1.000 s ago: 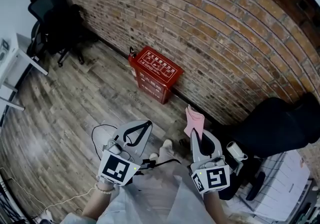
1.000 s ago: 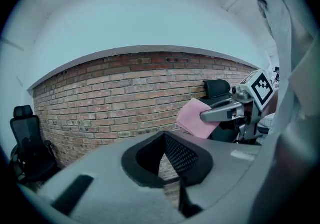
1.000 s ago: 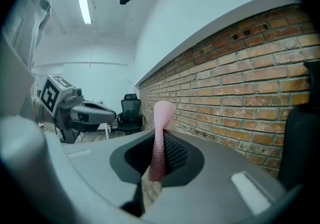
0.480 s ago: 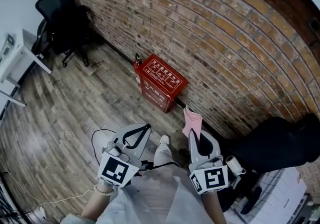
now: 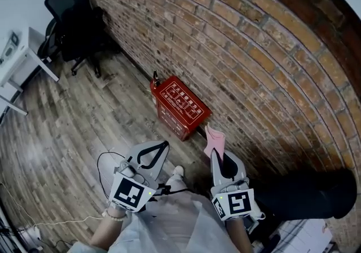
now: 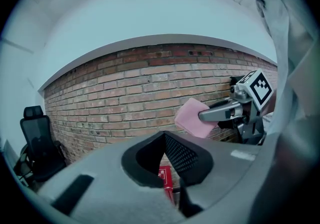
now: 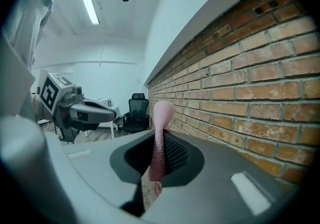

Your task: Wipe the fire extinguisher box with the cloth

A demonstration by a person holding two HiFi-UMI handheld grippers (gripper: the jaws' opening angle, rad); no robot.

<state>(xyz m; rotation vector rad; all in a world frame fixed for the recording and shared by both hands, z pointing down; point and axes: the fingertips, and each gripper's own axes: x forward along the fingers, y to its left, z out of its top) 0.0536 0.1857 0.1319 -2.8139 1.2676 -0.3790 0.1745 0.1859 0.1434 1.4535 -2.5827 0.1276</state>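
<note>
a: right gripper (image 5: 218,155): jaws pinched together on the pink cloth (image 5: 214,140). only the lower edge is caught, and the rest stands up past the tips as a folded flap.

b: left gripper (image 5: 162,147)?

a: jaws closed, nothing in them. through the gap behind its tips, its own view shows only a strip of red.

b: where's the fire extinguisher box (image 5: 180,105)?

a: on the wooden floor (image 5: 67,128), pushed up to the foot of the brick wall (image 5: 242,38), ahead of both grippers and well apart from them. no contact yet, so wiping hasn't started, by my reading.

b: risks?

a: first, the grip. with so little cloth clamped, a drag across the lid could probably pull it out, or the flap folds over and bare jaw tips scrape the paint. second, the box looks light and stands loose, so a sideways push might slide it along the wall, and the left gripper isn't placed to steady it. third, it sits low, so the reach down is long and easy to misjudge.

b: how does the box look?

a: red, rectangular, long side along the wall. white print panels on the lid, too small to read. something dark sticks up at its far left end, possibly a handle or nozzle. can't see dust or marks from here.
</note>
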